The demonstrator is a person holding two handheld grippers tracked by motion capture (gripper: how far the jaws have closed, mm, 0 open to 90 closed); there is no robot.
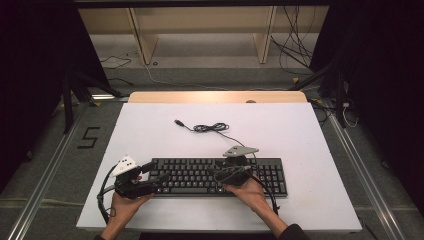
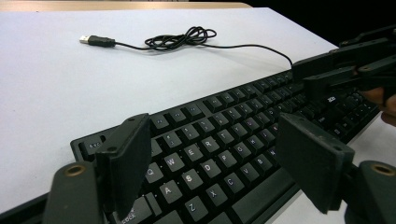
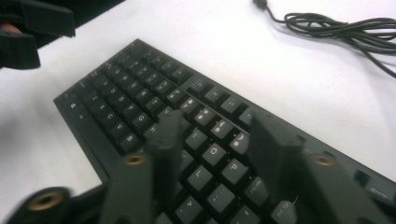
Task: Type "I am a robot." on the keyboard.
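Two grippers are in our hands over a black keyboard (image 1: 218, 176), which lies on the white table (image 1: 150, 135) toward six o'clock from the table's middle, its long side running from nine to three o'clock. Our left gripper (image 1: 156, 172) is at the nine o'clock end of the keyboard. In the left gripper view its jaws stand wide apart over the letter keys near Q, A and Z, and nothing is pressed between them, so we call it released. Our right gripper (image 1: 225, 175) hangs over the keyboard a little toward three o'clock from its middle. In the right gripper view its jaws are blurred, they stand apart above the keys near O, P and L, and no key is squeezed by them; it is released too. From the far edge of the keyboard, a thin black cable (image 1: 212, 128) goes toward twelve o'clock, makes a small coil there, and ends in a USB plug (image 1: 178, 122) lying flat on the table at about eleven o'clock from the keyboard, well apart from both grippers.
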